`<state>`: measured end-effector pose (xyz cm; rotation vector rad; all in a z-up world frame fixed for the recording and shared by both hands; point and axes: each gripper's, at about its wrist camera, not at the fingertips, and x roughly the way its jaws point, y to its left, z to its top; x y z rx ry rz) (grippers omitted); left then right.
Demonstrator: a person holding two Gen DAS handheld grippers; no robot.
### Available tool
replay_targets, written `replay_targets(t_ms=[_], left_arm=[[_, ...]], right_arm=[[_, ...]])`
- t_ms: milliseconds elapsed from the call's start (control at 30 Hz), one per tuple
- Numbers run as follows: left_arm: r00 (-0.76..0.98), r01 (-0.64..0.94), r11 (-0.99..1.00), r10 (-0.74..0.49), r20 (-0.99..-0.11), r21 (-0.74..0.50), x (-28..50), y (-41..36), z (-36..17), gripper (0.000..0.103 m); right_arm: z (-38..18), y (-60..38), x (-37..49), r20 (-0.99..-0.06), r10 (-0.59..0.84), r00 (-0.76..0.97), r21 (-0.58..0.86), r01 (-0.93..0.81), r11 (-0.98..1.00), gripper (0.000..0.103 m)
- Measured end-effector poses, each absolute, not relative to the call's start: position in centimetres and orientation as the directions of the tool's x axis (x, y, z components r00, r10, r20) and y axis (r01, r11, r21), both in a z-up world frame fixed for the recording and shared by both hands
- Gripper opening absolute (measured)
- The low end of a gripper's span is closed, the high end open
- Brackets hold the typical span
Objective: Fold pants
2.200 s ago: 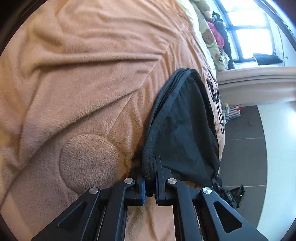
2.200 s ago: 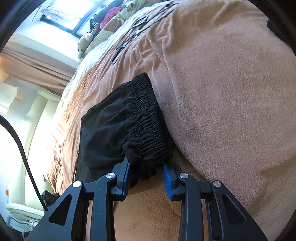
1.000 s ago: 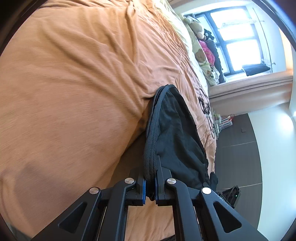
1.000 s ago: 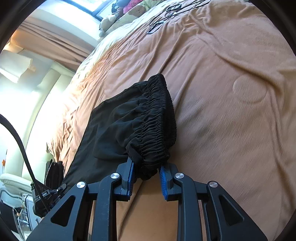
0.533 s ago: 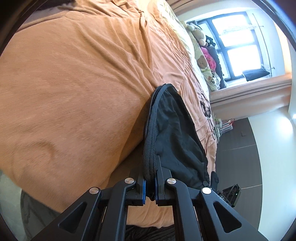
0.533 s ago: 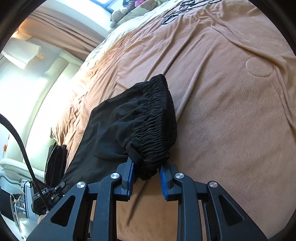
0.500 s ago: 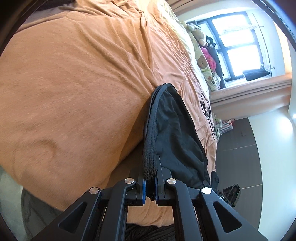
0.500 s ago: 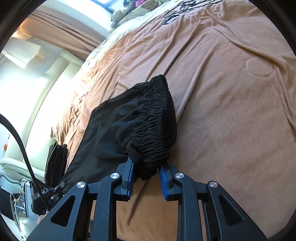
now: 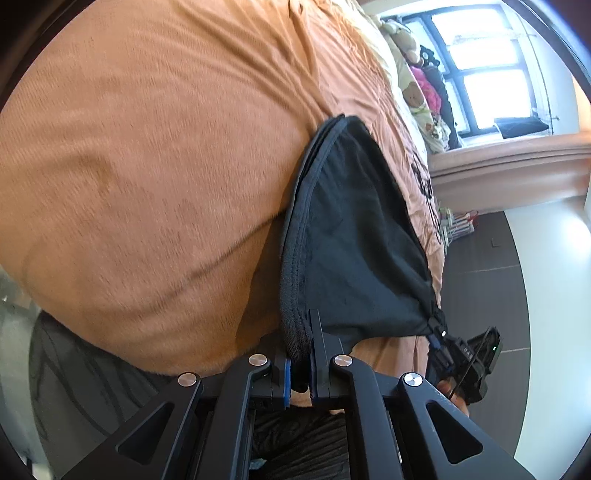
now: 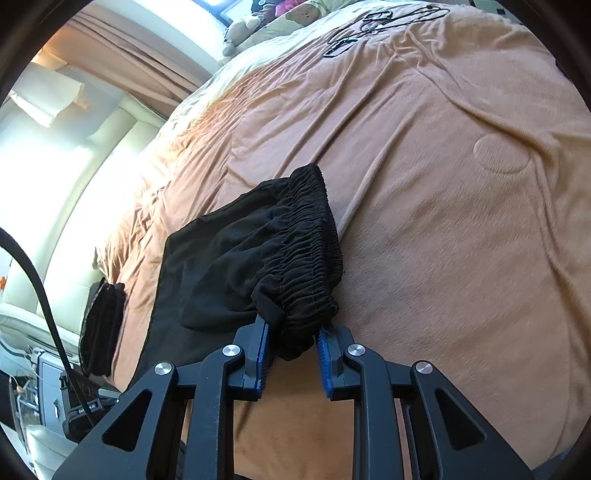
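In your left wrist view, your left gripper is clamped almost fully closed on the hemmed edge of the black pants. That edge runs up and away from the pads over the orange blanket, and the rest of the cloth hangs to the right, bunched at the right gripper near the bed's edge. Beyond the bed you can see a window and stuffed toys at the far end.

In your right wrist view, your right gripper pinches the gathered elastic waistband with its blue pads, the jaws only a little apart around the thick bunch. The pants drape leftward from there, lying on the blanket. A second dark bundle sits at the bed's left edge, and cables lie on the blanket's far end.
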<state>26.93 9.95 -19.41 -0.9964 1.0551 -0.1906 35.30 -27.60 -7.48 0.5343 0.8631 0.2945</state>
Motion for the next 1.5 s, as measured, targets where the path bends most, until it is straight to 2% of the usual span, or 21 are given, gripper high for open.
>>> replay_targets(t_ms=[333,433,533,567,600,633,733,1067,1367,1500], left_arm=[[0.466,-0.284,0.57,-0.621,-0.631,-0.771,27.3,8.3,-21.0,0.008],[0.46,-0.279,0.593,-0.608,-0.647,-0.756,27.2,8.5,-20.9,0.013],[0.478,-0.262,0.6,-0.6,-0.642,-0.756,27.0,9.4,-20.4,0.04],[0.488,-0.254,0.598,-0.599,-0.635,-0.76,27.0,9.7,-20.2,0.053],[0.498,-0.244,0.594,-0.601,-0.625,-0.766,27.1,10.2,-20.0,0.057],[0.5,-0.238,0.595,-0.603,-0.622,-0.768,27.3,10.3,-20.0,0.057],[0.493,-0.226,0.598,-0.61,-0.62,-0.769,28.2,10.6,-20.0,0.057],[0.49,-0.222,0.568,-0.637,-0.594,-0.792,31.5,11.1,-20.9,0.059],[0.491,-0.202,0.535,-0.67,-0.557,-0.821,32.0,11.3,-21.2,0.058],[0.483,-0.2,0.505,-0.695,-0.533,-0.84,30.9,11.4,-21.5,0.051]], right_arm=[[-5.4,-27.6,35.3,-0.671,0.386,0.633,0.464,-0.048,0.885,0.019],[-6.2,-27.5,35.4,-0.717,0.358,0.598,0.436,-0.015,0.9,0.025],[-7.0,-27.7,34.7,-0.736,0.337,0.587,0.427,0.016,0.904,0.038],[-7.1,-27.7,34.2,-0.736,0.333,0.59,0.427,0.023,0.904,0.04],[-7.0,-27.8,33.7,-0.729,0.335,0.597,0.435,0.026,0.9,0.046],[-6.8,-27.7,33.5,-0.723,0.338,0.602,0.441,0.026,0.897,0.051],[-6.1,-27.7,32.0,-0.708,0.322,0.629,0.432,0.025,0.902,0.056],[-4.0,-24.4,28.7,-0.661,0.324,0.677,0.369,-0.083,0.926,0.056],[-4.5,-19.6,30.6,-0.661,0.386,0.644,0.353,-0.187,0.917,0.056],[-5.0,-17.3,32.2,-0.671,0.399,0.625,0.333,-0.227,0.915,0.053]])
